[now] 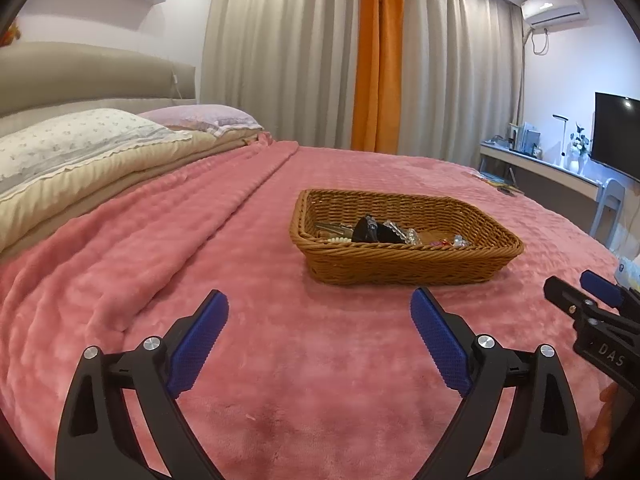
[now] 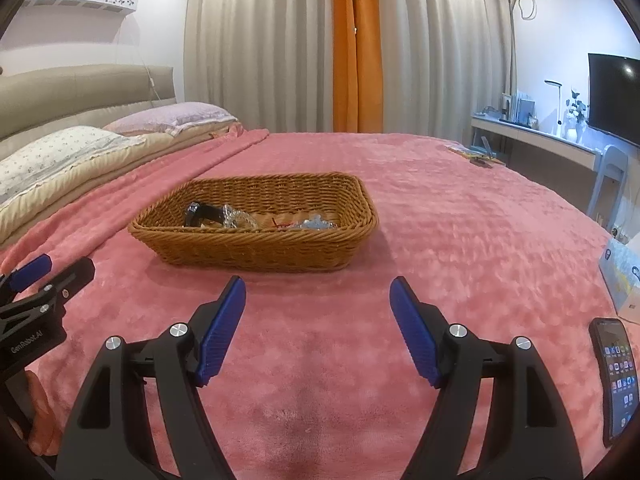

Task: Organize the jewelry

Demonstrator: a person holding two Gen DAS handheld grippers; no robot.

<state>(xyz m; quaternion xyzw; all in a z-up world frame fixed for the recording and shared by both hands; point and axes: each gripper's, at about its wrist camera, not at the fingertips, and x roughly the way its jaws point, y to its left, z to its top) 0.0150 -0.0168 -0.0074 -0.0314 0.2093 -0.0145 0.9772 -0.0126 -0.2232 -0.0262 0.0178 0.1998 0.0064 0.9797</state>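
Note:
A brown wicker basket (image 1: 404, 264) sits on the pink bed blanket (image 1: 280, 380). It also shows in the right wrist view (image 2: 256, 250). Inside lie jewelry pieces: a black watch (image 1: 366, 230), clear beaded pieces (image 1: 404, 234), a pearl strand (image 1: 338, 239) and small charms (image 1: 456, 241). The watch (image 2: 202, 213) and clear beads (image 2: 236, 218) also show from the right. My left gripper (image 1: 320, 332) is open and empty, short of the basket. My right gripper (image 2: 318, 320) is open and empty, short of the basket, to its right.
Pillows (image 1: 68, 148) and a padded headboard (image 1: 80, 76) lie at the left. A phone (image 2: 616, 376) and a tissue box (image 2: 622, 276) lie on the bed at the right. A desk (image 1: 544, 168) with a TV (image 1: 616, 136) stands beyond the bed.

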